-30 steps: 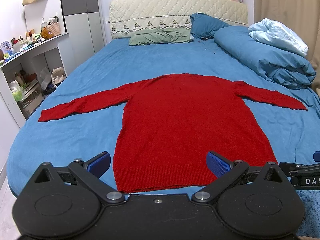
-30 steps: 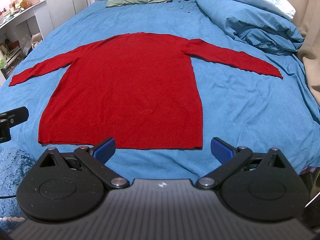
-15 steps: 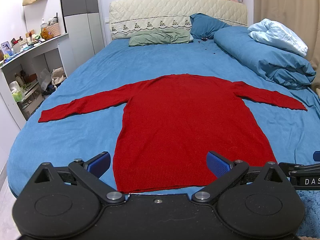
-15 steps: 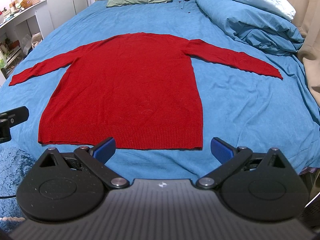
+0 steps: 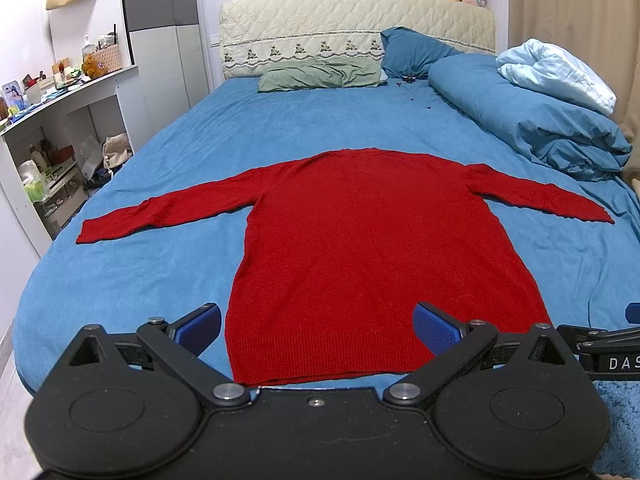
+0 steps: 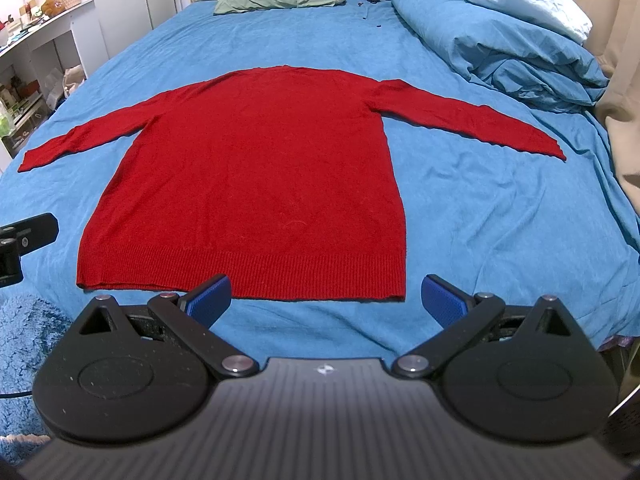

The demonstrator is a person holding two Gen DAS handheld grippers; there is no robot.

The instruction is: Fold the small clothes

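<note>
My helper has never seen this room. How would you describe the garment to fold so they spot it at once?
Find the big bed with blue sheets. Spread flat near its foot lies the red sweater, sleeves stretched out to both sides. It is the only red thing on the bedding.

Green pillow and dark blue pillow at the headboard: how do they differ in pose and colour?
The green pillow lies flat on the sheet; the dark blue pillow leans up against the headboard. The green pillow is pale; the blue pillow is deep. Both are creased and lie side by side.
</note>
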